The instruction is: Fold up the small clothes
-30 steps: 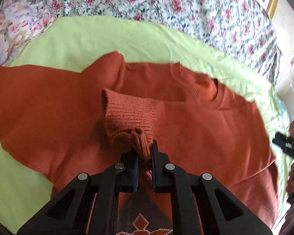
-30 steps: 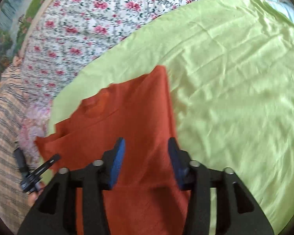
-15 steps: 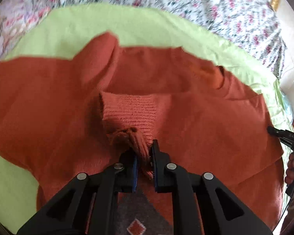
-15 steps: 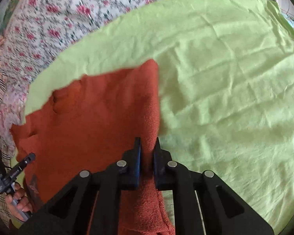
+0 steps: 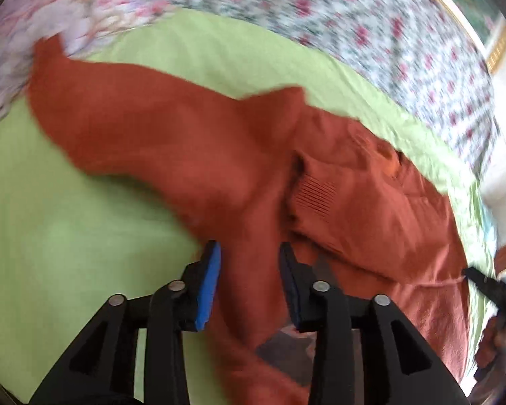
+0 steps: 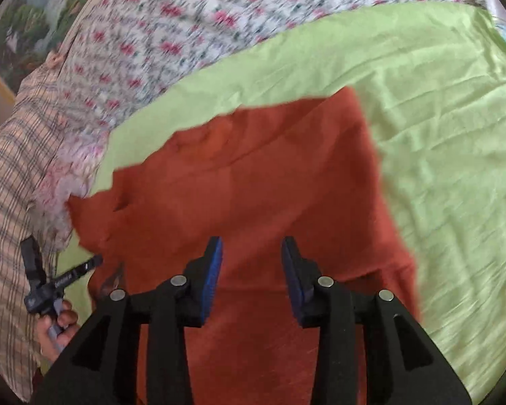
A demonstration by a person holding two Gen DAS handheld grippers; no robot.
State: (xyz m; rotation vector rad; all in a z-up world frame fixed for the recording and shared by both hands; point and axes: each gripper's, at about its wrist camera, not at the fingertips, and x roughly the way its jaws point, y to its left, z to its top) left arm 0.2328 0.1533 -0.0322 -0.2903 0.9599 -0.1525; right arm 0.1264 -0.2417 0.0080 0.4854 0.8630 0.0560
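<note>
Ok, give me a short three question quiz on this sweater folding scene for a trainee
1. True or false: the left gripper is clamped on the ribbed cuff.
2. The orange sweater lies on which cloth? A) green sheet B) floral bedspread C) plaid cloth
3. Fill in: the right gripper has its jaws ____, over the sweater.

Key:
1. False. Its jaws have just been opening, and the cuff lies free on the sweater's body.
2. A
3. open; they have just been opening.
</note>
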